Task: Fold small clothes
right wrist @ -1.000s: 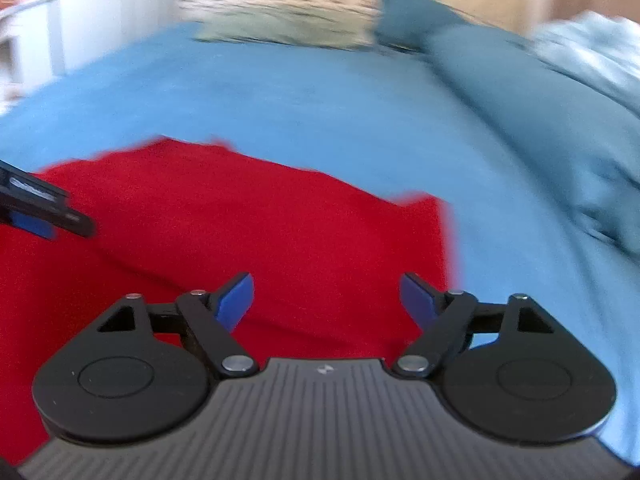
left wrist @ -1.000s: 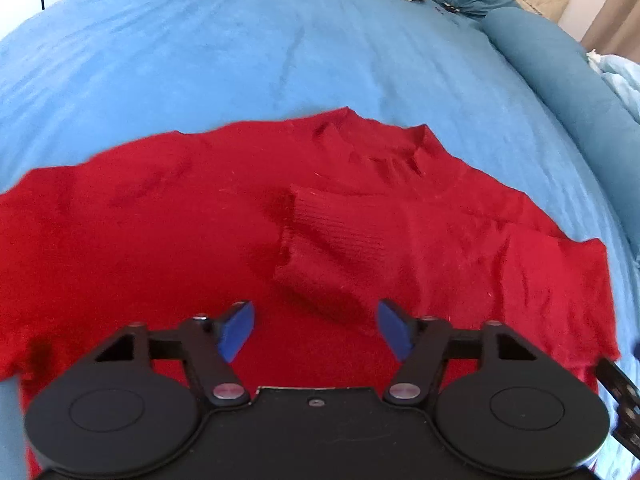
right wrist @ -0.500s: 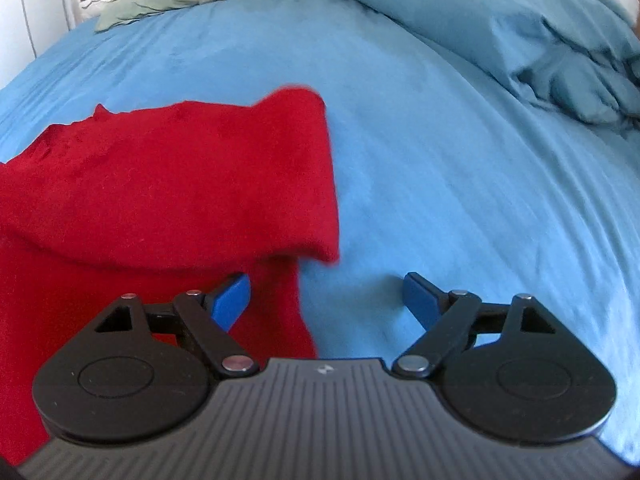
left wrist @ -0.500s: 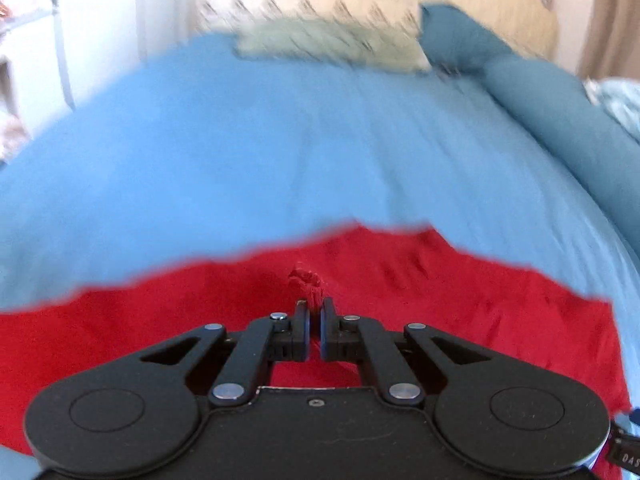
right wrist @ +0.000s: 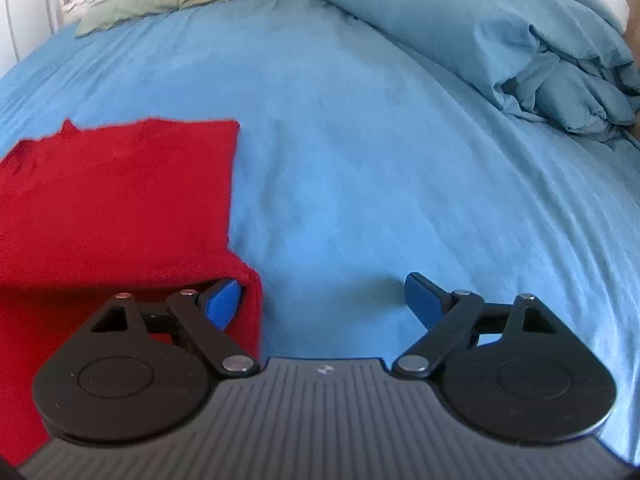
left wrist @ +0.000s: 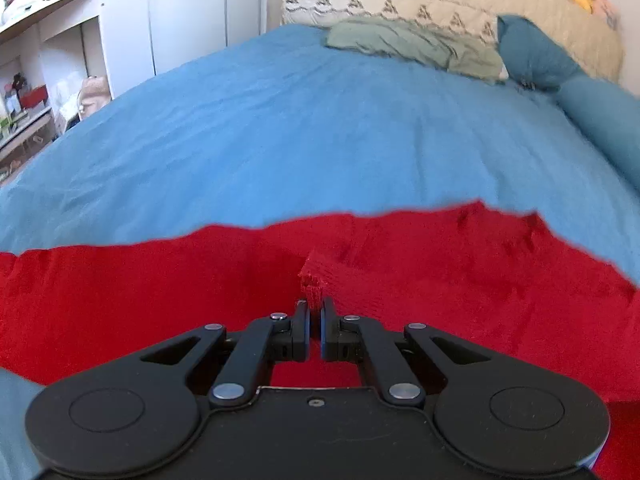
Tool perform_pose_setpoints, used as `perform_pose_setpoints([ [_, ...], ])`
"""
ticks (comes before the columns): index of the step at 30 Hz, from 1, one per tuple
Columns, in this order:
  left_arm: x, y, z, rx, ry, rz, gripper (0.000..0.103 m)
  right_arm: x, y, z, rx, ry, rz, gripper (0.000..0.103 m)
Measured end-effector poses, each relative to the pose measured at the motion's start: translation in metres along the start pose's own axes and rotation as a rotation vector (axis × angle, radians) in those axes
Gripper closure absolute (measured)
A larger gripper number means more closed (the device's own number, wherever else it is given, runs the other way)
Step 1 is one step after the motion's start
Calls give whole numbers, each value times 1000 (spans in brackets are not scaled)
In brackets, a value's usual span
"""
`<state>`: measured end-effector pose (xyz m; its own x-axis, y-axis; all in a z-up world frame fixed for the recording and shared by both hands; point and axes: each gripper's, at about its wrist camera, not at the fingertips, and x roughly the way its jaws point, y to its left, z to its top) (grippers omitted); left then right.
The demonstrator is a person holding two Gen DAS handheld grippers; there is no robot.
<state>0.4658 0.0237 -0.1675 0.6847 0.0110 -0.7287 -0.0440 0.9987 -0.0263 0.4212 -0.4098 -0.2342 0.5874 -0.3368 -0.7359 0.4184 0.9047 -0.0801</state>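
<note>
A red knit sweater (left wrist: 440, 280) lies spread on the blue bedspread (left wrist: 300, 132). My left gripper (left wrist: 315, 312) is shut on the ribbed cuff of a sleeve (left wrist: 316, 276), which sticks up between the jaws over the sweater's middle. In the right wrist view the sweater (right wrist: 112, 200) fills the lower left, its right edge folded over. My right gripper (right wrist: 324, 300) is open and empty; its left fingertip (right wrist: 222, 302) sits at the sweater's right edge, its right fingertip (right wrist: 424, 298) over bare bedspread.
A green pillow (left wrist: 416, 44) and a cream headboard cover (left wrist: 440, 4) lie at the far end. A bunched blue duvet (right wrist: 520, 60) runs along the right side. White shelves (left wrist: 48, 60) stand left of the bed.
My left gripper closed on the sleeve cuff and lifted it a little. My right gripper moved right, from over the sweater to its right edge, staying open.
</note>
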Motion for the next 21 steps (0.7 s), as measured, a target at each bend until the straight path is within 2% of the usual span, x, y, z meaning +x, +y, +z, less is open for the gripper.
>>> perform_pose_setpoints([
  [4,5,-3,-16,68,49,6,96,-5,2,-4,-77,-9,-7,1],
  [8,-10,-1,-20,94,48,42,79,-13,7,0,-145,-4,4,1],
  [10,-22,2,-20,100,34,42,74,-23,10,1,-199,-5,11,1],
  [12,-35,2,-13,101,14,35,63,-38,12,2,-236,-22,30,1],
  [14,-44,-1,-2,102,-16,2,38,-54,17,11,-232,-64,91,0],
  [16,-42,-9,11,117,-33,-30,28,-61,28,27,-234,-107,171,0],
  [21,-7,-34,25,162,-36,-61,28,-24,73,62,-158,-100,322,0],
])
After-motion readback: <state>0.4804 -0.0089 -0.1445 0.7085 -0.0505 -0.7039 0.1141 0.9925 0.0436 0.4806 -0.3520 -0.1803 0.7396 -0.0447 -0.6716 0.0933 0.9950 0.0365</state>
